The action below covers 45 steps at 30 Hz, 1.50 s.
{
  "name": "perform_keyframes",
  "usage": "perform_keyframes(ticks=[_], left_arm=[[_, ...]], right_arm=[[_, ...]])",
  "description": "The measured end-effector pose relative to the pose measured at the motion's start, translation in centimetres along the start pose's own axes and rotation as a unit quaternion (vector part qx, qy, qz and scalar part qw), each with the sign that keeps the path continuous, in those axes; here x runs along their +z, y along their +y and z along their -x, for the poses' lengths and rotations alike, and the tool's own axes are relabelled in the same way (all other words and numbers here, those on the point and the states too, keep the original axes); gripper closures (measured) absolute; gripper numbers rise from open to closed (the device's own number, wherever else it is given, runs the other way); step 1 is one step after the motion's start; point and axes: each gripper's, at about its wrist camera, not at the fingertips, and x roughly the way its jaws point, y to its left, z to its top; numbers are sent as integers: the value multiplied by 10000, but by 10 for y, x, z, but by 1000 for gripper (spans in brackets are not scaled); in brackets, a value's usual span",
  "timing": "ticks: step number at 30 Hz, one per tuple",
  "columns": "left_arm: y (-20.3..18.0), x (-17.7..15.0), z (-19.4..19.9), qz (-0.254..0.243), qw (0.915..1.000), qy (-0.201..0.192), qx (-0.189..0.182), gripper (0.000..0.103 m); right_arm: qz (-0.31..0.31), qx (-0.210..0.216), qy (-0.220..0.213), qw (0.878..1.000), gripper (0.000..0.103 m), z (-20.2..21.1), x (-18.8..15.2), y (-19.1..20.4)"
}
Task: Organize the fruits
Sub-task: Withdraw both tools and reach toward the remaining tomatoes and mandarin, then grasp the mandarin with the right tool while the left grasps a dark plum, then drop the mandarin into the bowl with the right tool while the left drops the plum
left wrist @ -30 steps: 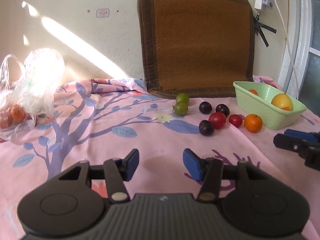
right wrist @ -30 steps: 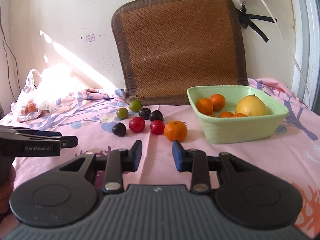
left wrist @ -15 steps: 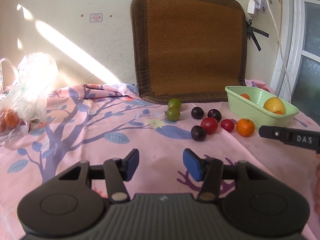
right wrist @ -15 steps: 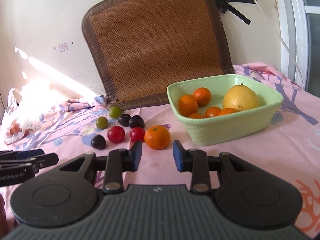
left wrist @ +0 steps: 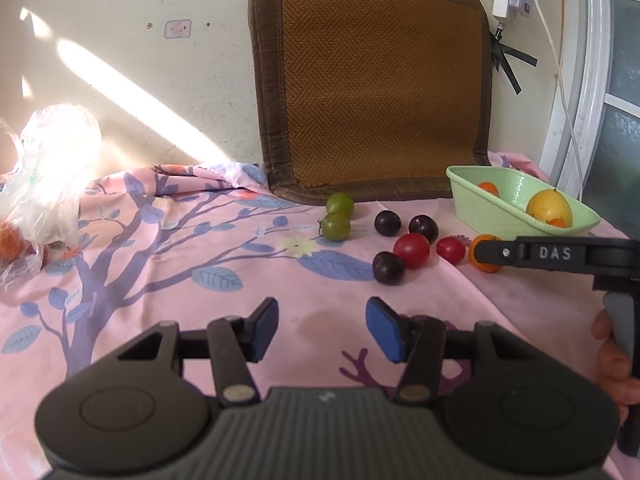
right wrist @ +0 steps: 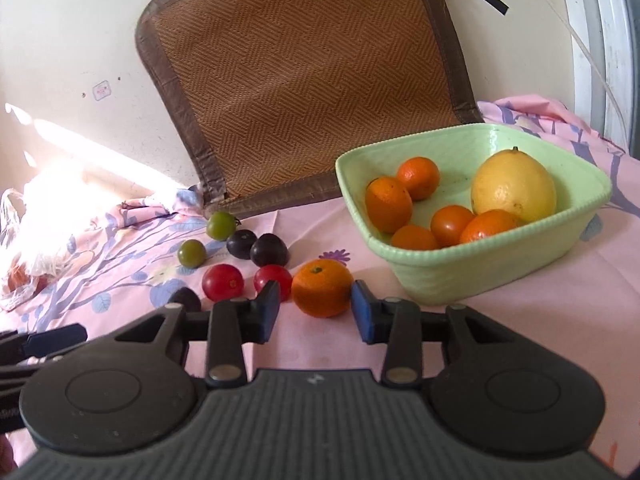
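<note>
A loose orange lies on the pink cloth just left of the green bowl, which holds several oranges and a yellow lemon. My right gripper is open, its blue pads on either side of that orange, not closed on it. Red tomatoes, dark plums and green fruits lie to the left. My left gripper is open and empty, low over the cloth, well short of the fruit cluster. The right gripper partly hides the orange in the left wrist view.
A brown woven cushion leans against the wall behind the fruit. A plastic bag with orange fruit sits at far left. A cable hangs by the window frame at right.
My right gripper has moved forward and down to the loose orange, which now sits between its open pads. The left gripper has stayed nearly still.
</note>
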Motion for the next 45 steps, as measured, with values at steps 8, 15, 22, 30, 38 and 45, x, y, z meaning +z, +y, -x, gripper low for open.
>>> perform_keyframes(ticks=[8, 15, 22, 30, 38, 45], left_arm=[[-16, 14, -7, -313, 9994, -79, -89, 53], [-41, 29, -40, -569, 9974, 100, -432, 53], [-32, 32, -63, -182, 9964, 489, -672, 65], [-27, 30, -53, 19, 9971, 439, -615, 79], [-63, 51, -16, -257, 9947, 73, -996, 79], [-115, 83, -34, -528, 9904, -49, -1276, 79]], right_arm=[[-63, 29, -132, 9999, 66, 19, -10, -3], [66, 170, -175, 9997, 66, 40, -23, -8], [-38, 366, -69, 9993, 66, 35, -22, -10], [-116, 439, -202, 9988, 66, 41, -23, -14], [199, 349, -677, 9969, 66, 62, -22, -12], [229, -271, -1344, 9903, 66, 75, 6, -44]])
